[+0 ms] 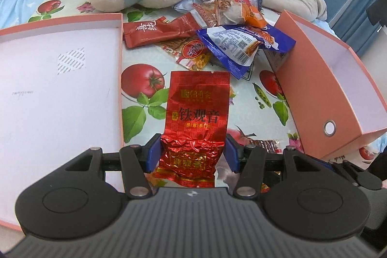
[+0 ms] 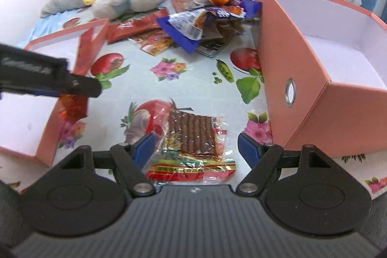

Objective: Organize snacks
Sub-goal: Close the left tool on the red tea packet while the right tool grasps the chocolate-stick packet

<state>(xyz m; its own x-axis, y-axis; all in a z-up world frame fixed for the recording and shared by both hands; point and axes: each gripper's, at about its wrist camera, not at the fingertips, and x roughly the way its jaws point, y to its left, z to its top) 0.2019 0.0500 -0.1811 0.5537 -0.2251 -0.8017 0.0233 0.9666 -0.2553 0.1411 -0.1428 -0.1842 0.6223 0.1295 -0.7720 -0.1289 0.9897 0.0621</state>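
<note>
Two salmon-pink boxes [image 1: 60, 88] flank the floral bed sheet [image 1: 241, 98]. The left hand-held gripper [image 1: 192, 154] clamps a red foil packet [image 1: 196, 113] reading 铁观音; the right hand-held gripper [image 2: 193, 149] gapes around a clear snack pack [image 2: 191, 146].

The left gripper [image 2: 82, 86] appears blurred in the right wrist view, its body cut off by the left edge. The red tea packet [image 2: 81, 57] it carries is smeared, its print unreadable. The lid [image 1: 60, 79] and the box [image 2: 314, 59] run past the picture edges. Packets low in the snack pile [image 1: 217, 33] lie partly covered.
</note>
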